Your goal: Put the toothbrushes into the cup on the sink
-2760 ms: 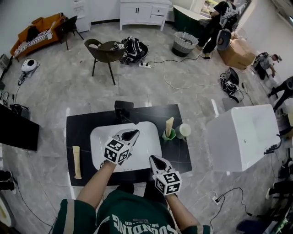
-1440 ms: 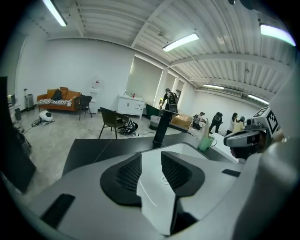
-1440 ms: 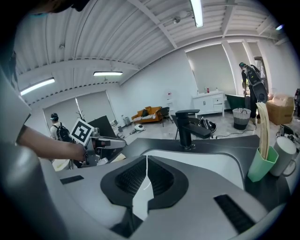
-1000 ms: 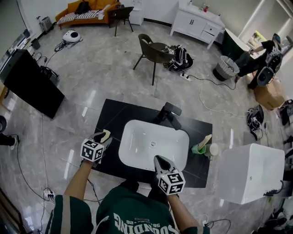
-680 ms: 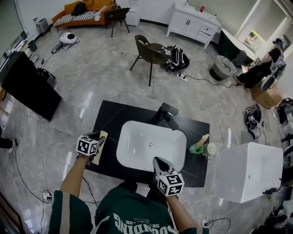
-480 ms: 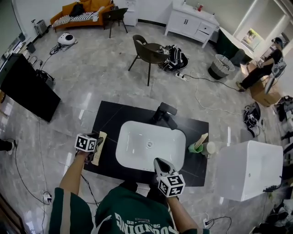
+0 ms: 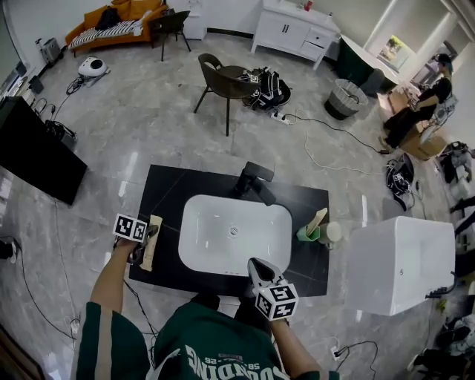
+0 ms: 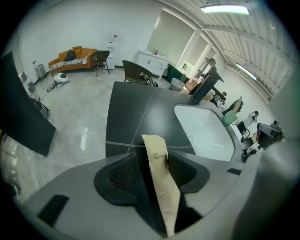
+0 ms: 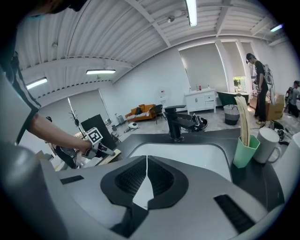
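The right tongs (image 9: 146,159) had their jaws shut together, empty, over the white sink (image 9: 187,154). A black faucet (image 9: 176,123) stood behind. At right, a wrapped toothbrush (image 9: 243,117) stood in the green cup (image 9: 244,151), just beside a white mug (image 9: 267,144).

Large open hall serving as mock-up studio. Black vanity counter (image 7: 167,193) with white basin (image 7: 215,245) and black faucet (image 7: 252,182) standing alone on grey marble-look floor (image 7: 148,126). Orange sofa (image 7: 96,26), chair (image 7: 223,82) and white cabinet (image 7: 293,30) sitting along far side. Power cables (image 7: 326,148) trailing across floor, person (image 7: 419,104) standing at far edge. Strip lights (image 9: 191,11) glowing under ribbed ceiling.
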Tool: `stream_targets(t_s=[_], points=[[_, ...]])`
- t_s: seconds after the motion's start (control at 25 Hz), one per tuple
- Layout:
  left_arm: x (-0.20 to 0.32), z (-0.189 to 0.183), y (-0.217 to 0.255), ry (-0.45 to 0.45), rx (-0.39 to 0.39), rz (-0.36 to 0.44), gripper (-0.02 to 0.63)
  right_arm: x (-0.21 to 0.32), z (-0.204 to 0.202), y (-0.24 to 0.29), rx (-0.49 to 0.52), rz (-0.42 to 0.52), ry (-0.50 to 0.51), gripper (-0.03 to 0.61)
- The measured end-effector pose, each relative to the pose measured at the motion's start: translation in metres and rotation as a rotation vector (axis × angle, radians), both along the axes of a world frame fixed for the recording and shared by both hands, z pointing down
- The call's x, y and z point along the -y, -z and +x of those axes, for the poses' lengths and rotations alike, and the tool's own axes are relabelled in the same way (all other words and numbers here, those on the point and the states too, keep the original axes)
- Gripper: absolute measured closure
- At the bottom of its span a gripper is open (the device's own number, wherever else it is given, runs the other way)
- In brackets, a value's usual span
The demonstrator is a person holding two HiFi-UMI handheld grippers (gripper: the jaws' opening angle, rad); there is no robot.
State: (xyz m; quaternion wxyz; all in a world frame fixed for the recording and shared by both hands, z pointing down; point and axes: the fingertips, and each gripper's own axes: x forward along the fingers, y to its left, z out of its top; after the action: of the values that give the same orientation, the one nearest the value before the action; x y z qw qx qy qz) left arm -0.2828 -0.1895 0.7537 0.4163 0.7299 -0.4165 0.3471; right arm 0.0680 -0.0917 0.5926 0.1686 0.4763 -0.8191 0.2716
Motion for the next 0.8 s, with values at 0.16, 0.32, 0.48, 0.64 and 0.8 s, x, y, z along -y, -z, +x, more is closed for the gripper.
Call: stream_targets(t_s=[0.16, 0.32, 0.48, 0.64, 0.8], points=[[-0.003, 0.009, -0.002, -0.115, 0.073, -0.032, 0.402, -0.001, 0.008, -0.001, 0.009, -0.012, -0.02, 0.537], [-0.007, 0.018, -0.006, -0.278, 0.18, -0.032, 0.411, -0.001, 0.013, -0.001, 0.018, -0.008, -0.036, 0.537], [-0.014, 0.029, -0.002, -0.31, 0.143, -0.058, 0.468, -0.004, 0.018, -0.002, 0.028, -0.009, -0.045, 0.537], [-0.019, 0.046, 0.004, -0.363, 0.097, -0.061, 0.494, -0.006, 0.018, -0.004, 0.038, -0.007, -0.047, 0.537], [-0.019, 0.068, 0.013, -0.401, 0.053, -0.042, 0.505, -0.009, 0.018, -0.006, 0.047, -0.014, -0.049, 0.537]])
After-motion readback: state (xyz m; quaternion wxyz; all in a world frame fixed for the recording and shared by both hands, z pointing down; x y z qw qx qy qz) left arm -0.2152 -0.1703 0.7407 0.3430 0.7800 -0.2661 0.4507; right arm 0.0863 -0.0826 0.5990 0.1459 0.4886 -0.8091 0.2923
